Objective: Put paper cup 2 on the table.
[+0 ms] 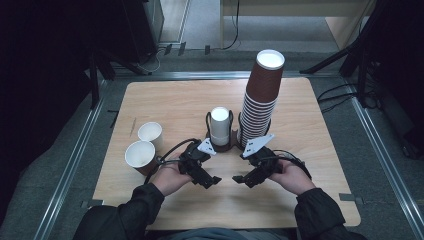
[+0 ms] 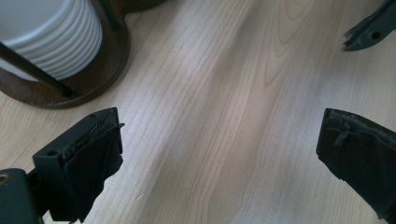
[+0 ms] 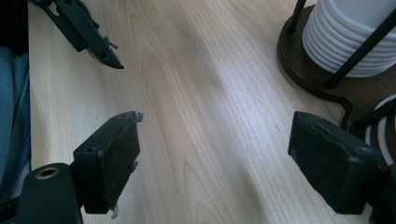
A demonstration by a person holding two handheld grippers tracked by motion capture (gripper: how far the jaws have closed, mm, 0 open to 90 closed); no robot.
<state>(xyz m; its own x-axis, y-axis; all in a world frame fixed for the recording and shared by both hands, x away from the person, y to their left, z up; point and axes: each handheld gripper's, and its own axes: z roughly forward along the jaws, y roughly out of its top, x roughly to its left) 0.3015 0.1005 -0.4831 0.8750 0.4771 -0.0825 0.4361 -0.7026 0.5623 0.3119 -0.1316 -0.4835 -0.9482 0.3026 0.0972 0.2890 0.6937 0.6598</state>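
A person holds both grippers low over the front middle of the wooden table point(image 1: 175, 100), tips facing each other. My left gripper point(image 1: 211, 182) point(image 2: 219, 130) is open, with bare wood between its jaws. My right gripper point(image 1: 241, 181) point(image 3: 215, 126) is open too and holds nothing. Just behind them stands a dark wire holder point(image 1: 220, 146) point(image 2: 100, 70) point(image 3: 308, 70) with a white ribbed stack point(image 1: 220, 125) point(image 2: 56, 37) point(image 3: 350, 37) in it. To its right rises a tall, leaning stack of brown paper cups point(image 1: 259, 100).
Two single paper cups, brown outside and white inside, stand at the table's left: one nearer point(image 1: 140, 155), one behind it point(image 1: 150, 133). The other gripper's jaw shows at the top right of the left gripper view point(image 2: 369, 30) and the top left of the right gripper view point(image 3: 88, 32).
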